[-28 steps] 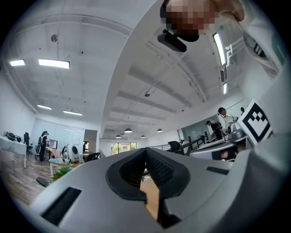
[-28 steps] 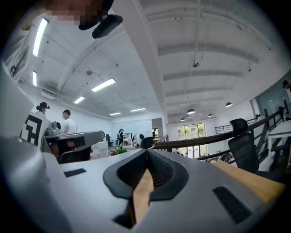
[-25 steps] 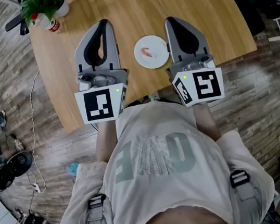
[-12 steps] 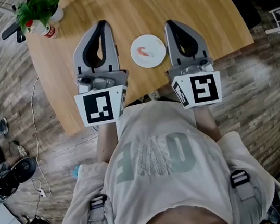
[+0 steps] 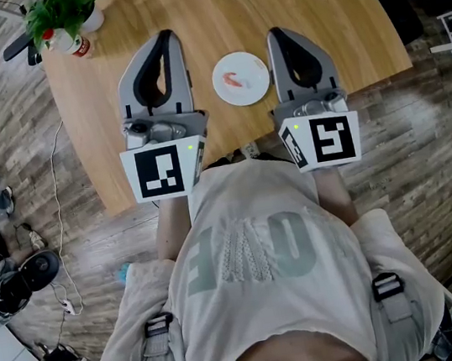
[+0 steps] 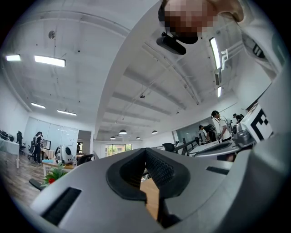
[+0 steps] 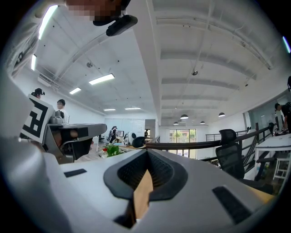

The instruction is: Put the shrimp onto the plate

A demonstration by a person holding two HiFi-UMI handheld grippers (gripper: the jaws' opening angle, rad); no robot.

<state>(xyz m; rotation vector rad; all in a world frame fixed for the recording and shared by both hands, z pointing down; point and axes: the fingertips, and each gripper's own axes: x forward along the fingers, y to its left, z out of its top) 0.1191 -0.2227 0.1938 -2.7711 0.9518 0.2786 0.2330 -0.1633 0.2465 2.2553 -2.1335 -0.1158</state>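
A small white plate (image 5: 257,85) lies on the round wooden table (image 5: 224,6), and an orange-red shrimp (image 5: 232,80) lies on it. My left gripper (image 5: 162,37) hovers to the plate's left and my right gripper (image 5: 274,34) to its right, both level with it. Each is shut with nothing between its jaws. In the left gripper view the left gripper (image 6: 145,152) has its tips together and points out over the room. The right gripper (image 7: 146,154) looks the same in its own view. Neither gripper view shows the plate.
A potted green plant (image 5: 63,12) and a red-and-white can (image 5: 80,45) stand at the table's far left edge. The table's near edge (image 5: 231,159) runs just under the marker cubes. Wooden floor, cables and office chairs surround the table.
The head view has shifted slightly. Both grippers keep their places on either side of the plate, and the shrimp stays on it.
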